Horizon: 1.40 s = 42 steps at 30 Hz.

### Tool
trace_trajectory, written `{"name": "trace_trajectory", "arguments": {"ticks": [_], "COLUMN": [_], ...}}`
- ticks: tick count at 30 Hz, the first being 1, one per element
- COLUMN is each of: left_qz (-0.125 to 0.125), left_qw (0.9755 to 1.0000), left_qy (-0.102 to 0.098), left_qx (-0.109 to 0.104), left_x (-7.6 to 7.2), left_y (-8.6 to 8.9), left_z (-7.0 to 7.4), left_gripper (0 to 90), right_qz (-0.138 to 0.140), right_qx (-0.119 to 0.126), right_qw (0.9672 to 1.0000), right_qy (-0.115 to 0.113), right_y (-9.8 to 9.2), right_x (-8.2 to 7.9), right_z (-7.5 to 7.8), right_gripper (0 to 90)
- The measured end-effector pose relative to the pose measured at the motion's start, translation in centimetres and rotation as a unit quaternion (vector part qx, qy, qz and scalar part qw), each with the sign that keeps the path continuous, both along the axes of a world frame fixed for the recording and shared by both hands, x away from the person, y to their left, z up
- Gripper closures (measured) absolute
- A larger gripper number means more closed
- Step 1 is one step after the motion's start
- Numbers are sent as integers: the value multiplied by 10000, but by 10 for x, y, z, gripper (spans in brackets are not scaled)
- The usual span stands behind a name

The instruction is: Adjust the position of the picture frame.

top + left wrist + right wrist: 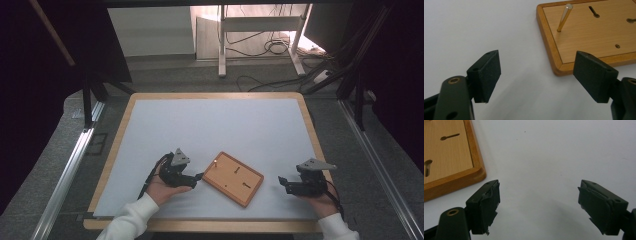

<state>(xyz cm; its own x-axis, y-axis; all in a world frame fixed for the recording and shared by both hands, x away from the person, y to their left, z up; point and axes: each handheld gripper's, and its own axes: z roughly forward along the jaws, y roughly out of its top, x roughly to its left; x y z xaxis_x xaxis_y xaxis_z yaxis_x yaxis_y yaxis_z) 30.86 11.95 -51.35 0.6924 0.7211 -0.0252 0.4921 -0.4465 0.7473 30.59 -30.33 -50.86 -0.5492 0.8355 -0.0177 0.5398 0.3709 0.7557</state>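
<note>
Pegboard (233, 178), a framed wooden tray, lay near the table's (210, 120) front edge, turned askew, one brass pin (564, 17) standing upright by its left corner. We held the left tool (199, 176) just off that corner, jaws wide with nothing between them. Our right tool (281, 181), equally wide and empty, sat farther from the tray's opposite end, so we judged the left nearer.

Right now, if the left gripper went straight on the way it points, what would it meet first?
Probably the near corner of the wooden board, just ahead of the open left gripper toward its right jaw; depth is hard to judge. The brass pin stands farther back.
</note>
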Motion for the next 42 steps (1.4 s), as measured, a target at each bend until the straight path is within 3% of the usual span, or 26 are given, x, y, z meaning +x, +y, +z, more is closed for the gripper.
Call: {"name": "trace_trajectory", "arguments": {"ticks": [5, 7, 11, 14, 29, 36, 42], "left_qz": [-218, -321, -365, -418, -405, -543, -465], "left_qw": [9997, 9994, 9991, 9989, 9989, 9980, 9983], "left_qy": [106, 146, 205, 219, 128, 162, 145], "left_qx": [-44, -40, -19, -18, -202, -271, -321], "left_x": [10, 16, 23, 29, 33, 35, 39], "left_y": [-17, -33, -47, -57, -57, -51, -31], "left_z": [11, 13, 9, 4, -3, -2, 4], "left_gripper": [289, 316, 364, 486, 827, 842, 837], "right_qz": [-6, -11, -7, 2, -17, -40, -49], "right_qx": [-8, -11, -16, -20, -38, -6, 44], "right_qw": [10000, 10000, 10000, 10000, 10000, 10000, 10000], "right_qy": [18, 22, 23, 30, 54, 51, 27], "right_y": [0, 0, 0, 1, 2, 1, 0], "right_x": [1, 1, 1, 1, 2, 2, 2], "right_z": [-1, -1, -1, -1, -2, -1, 0], "right_gripper": [179, 179, 179, 179, 180, 181, 183]}}
